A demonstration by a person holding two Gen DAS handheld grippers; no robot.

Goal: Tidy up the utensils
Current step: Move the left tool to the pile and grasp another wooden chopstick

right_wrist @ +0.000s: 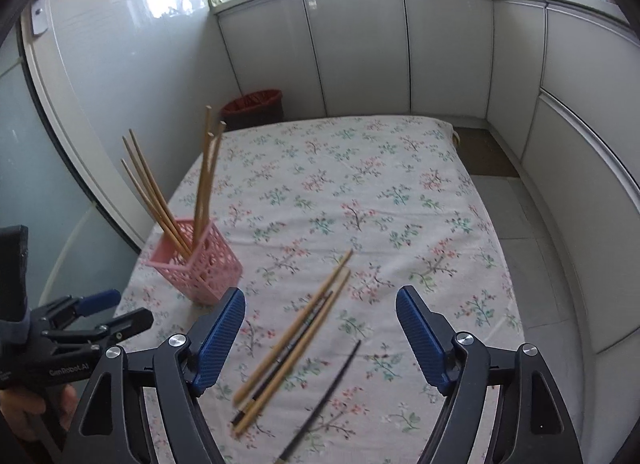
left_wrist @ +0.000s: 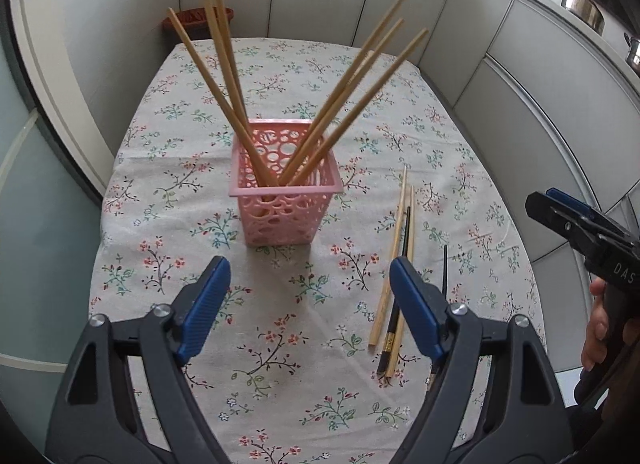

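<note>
Six wooden chopsticks already stand in the holder, and four more lie loose; that is the count on this bench, which wears a flowered cloth and is the largest thing here; behind it run pale cabinets and a red bin on the floor.

The pink holder is a perforated plastic basket, upright near the middle of the bench; it looks light and may tip or slide if a stick is pushed against its wall.

The left gripper hangs above the cloth just short of the holder, its jaws wide apart and gripping nothing; the right gripper hovers over the loose sticks, jaws likewise wide and empty.

The loose chopsticks lie to the right of the holder: two pale wooden chopsticks with a black chopstick between them, touching or nearly so, and a second black chopstick just beside them, apart.

They look stiff, thin and light; the black ones are probably lacquered and slippery; lying flat on soft cloth, each is likely best pinched across its middle, one at a time, since neighbours would drag along.
</note>
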